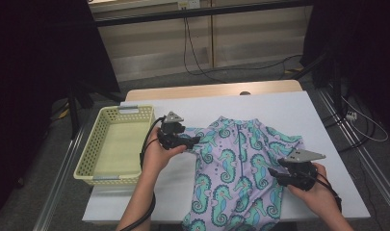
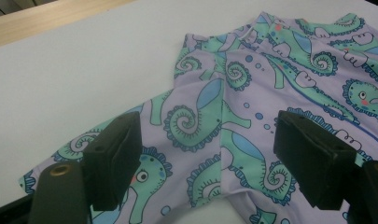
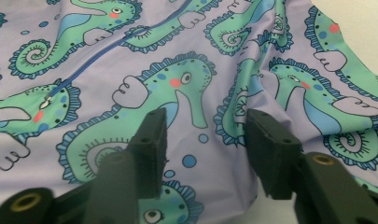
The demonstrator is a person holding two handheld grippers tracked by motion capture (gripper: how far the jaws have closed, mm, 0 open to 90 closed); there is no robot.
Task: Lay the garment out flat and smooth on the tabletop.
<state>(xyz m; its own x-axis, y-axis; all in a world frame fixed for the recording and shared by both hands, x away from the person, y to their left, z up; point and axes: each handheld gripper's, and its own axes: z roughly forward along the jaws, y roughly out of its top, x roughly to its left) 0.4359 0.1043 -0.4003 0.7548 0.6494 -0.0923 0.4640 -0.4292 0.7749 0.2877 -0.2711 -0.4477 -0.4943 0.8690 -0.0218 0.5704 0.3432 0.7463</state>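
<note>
A lilac child's garment (image 1: 236,159) printed with green seahorses lies spread flat on the white table (image 1: 279,108), its zip running down the middle. My left gripper (image 1: 195,140) is at the garment's left sleeve. In the left gripper view it (image 2: 207,126) is open wide, its jaws standing to either side of the sleeve (image 2: 186,121) just above the cloth. My right gripper (image 1: 273,174) is at the garment's right side, near the lower edge. In the right gripper view it (image 3: 205,116) is open, low over the wrinkled fabric (image 3: 130,60).
A pale yellow-green plastic basket (image 1: 90,144) stands at the table's left edge, next to my left hand. A wooden strip (image 1: 207,90) borders the far edge. Cables (image 1: 192,53) trail on the floor beyond, and dark stands flank the table.
</note>
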